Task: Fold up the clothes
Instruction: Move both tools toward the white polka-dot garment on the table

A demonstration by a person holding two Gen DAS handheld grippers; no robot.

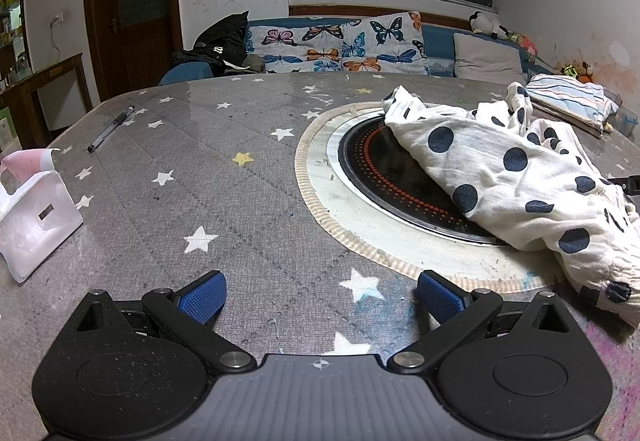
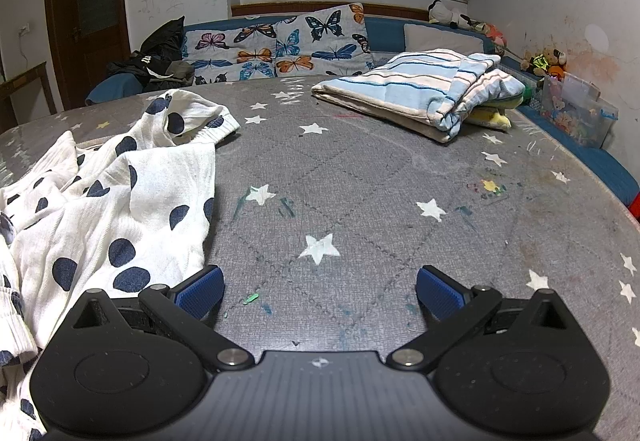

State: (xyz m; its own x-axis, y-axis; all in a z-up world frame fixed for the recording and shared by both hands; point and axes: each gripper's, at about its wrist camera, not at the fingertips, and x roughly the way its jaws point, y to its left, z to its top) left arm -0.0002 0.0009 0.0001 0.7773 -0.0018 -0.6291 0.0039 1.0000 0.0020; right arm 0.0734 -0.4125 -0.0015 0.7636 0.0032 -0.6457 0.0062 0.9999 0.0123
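Spreading under both grippers: the star-print table cover (image 2: pixel 360 177), a grey quilted surface that bears everything.
Garment: a white polka-dot garment (image 1: pixel 516 177) lies crumpled, ahead and to the right of the left gripper (image 1: pixel 320 291) and draped partly over the round hob (image 1: pixel 384 177) sunk in the table; for the right gripper (image 2: pixel 320 289) it lies to the left, its near edge just beside the left pad.
Handling: looks light, limp and thin; likely to sag and bunch when lifted, not fragile, not slippery.
Hold: best taken at a hem or ribbed cuff (image 2: pixel 216 127), one edge per gripper.
Folded pile: striped cloth (image 2: pixel 424 89), far ahead of the right gripper.
Grippers: both spread wide, nothing between the pads.
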